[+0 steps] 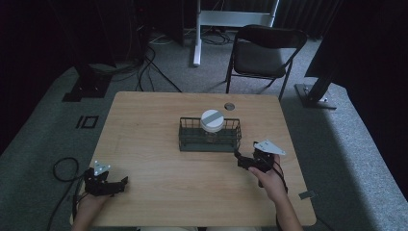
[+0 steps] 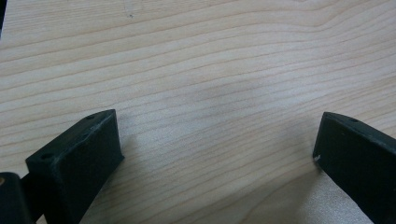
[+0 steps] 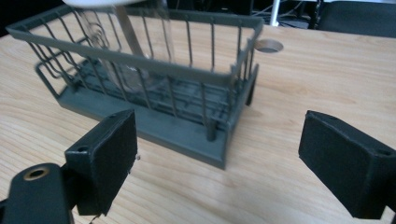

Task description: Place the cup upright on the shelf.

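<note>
On table (image 1: pixel 144 144): jar (image 1: pixel 212 120) in basket (image 1: pixel 210 139), just beyond right tool (image 1: pixel 245 156); both tools agape.

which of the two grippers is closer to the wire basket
The right gripper, just off the basket's right front corner. The left gripper sits far off near the table's front left edge.
</note>
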Demonstrator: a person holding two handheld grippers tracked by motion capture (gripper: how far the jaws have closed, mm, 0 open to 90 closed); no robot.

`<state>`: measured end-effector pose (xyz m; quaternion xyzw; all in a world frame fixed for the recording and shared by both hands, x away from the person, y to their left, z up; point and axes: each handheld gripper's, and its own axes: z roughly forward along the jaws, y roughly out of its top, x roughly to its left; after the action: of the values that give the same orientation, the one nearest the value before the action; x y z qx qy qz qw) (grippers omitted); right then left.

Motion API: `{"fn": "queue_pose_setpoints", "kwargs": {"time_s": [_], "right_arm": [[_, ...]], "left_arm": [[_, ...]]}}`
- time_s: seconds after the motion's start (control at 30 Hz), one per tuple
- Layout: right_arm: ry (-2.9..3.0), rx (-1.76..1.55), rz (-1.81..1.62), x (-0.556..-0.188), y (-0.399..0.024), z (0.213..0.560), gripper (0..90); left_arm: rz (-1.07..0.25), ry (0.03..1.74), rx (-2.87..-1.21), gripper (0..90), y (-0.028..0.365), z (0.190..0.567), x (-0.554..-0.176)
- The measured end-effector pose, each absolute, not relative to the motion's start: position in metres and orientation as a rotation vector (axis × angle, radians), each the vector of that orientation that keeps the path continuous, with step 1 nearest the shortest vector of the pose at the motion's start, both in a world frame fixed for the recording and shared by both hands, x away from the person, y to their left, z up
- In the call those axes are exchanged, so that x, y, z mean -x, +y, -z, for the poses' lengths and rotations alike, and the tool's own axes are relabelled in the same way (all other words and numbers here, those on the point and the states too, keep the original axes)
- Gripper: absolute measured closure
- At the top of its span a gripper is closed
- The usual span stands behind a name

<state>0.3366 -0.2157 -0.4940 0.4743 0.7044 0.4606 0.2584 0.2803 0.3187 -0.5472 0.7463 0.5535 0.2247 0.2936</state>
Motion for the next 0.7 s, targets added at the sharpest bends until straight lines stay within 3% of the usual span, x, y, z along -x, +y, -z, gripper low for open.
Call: {"fn": "queue_pose_setpoints", "kwargs": {"time_s": [0.7], "right_arm": [[1.873, -1.423, -1.106, -0.335, -0.247, 0.526, 11.4]], "left_arm": [[-0.599, 1.474, -1.988, 1.2, 0.319, 0.547, -0.280]]}}
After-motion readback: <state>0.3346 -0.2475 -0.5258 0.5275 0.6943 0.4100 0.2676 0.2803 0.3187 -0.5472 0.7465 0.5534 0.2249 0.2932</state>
